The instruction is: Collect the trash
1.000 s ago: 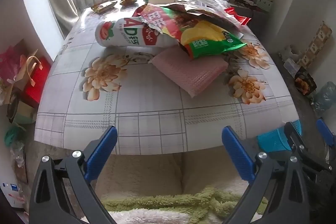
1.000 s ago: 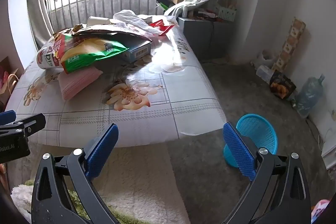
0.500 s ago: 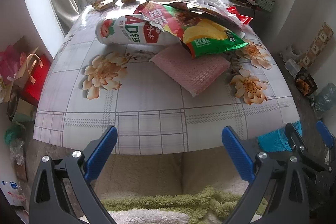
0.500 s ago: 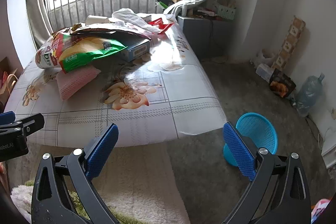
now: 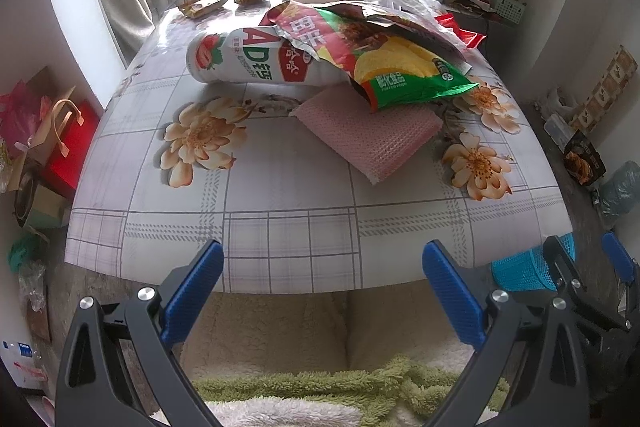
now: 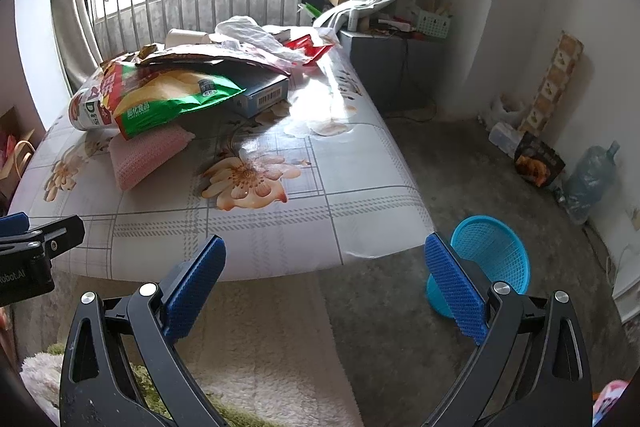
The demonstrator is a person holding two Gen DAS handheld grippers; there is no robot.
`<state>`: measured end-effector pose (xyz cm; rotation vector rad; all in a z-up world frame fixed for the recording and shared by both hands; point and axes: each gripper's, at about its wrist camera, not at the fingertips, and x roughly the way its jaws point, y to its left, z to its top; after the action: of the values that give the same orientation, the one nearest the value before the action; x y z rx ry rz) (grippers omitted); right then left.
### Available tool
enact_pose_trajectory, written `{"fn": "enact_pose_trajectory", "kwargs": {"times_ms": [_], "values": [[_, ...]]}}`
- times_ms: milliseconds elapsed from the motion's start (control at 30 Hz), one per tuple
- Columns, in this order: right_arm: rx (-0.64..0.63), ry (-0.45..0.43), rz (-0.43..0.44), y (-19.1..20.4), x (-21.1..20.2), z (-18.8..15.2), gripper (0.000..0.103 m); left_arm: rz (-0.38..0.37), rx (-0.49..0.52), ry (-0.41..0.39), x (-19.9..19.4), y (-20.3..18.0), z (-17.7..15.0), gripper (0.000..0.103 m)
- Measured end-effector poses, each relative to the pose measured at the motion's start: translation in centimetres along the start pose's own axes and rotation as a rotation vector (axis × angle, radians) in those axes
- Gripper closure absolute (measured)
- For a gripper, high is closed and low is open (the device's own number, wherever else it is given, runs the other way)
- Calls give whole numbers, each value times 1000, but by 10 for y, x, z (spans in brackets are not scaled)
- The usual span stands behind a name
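The left gripper (image 5: 322,291) hangs spread wide and empty off the near edge of the floral table (image 5: 288,227). Ahead and slightly left of it, a white AD calcium milk bottle (image 5: 240,61) lies on its side, long axis crosswise, base pointing left. A green chip bag (image 5: 400,71) overlaps it, its open mouth toward the gripper, resting on a pink cloth (image 5: 372,131). The right gripper (image 6: 324,281) is likewise spread and empty; a blue basket (image 6: 492,255) stands on the floor just beyond its right finger.

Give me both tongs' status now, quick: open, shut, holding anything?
Left tongs: open, holding nothing, short of the table's near edge.
Right tongs: open, holding nothing, also short of the table.
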<state>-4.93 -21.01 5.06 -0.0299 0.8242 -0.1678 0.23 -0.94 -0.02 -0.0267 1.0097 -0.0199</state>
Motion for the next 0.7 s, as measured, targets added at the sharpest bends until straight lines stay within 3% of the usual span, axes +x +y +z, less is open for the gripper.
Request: {"fn": "enact_pose_trajectory", "kwargs": {"times_ms": [700], "values": [[7, 1, 5, 1, 0, 1, 8, 2, -1, 6, 1, 2, -3, 6]]}}
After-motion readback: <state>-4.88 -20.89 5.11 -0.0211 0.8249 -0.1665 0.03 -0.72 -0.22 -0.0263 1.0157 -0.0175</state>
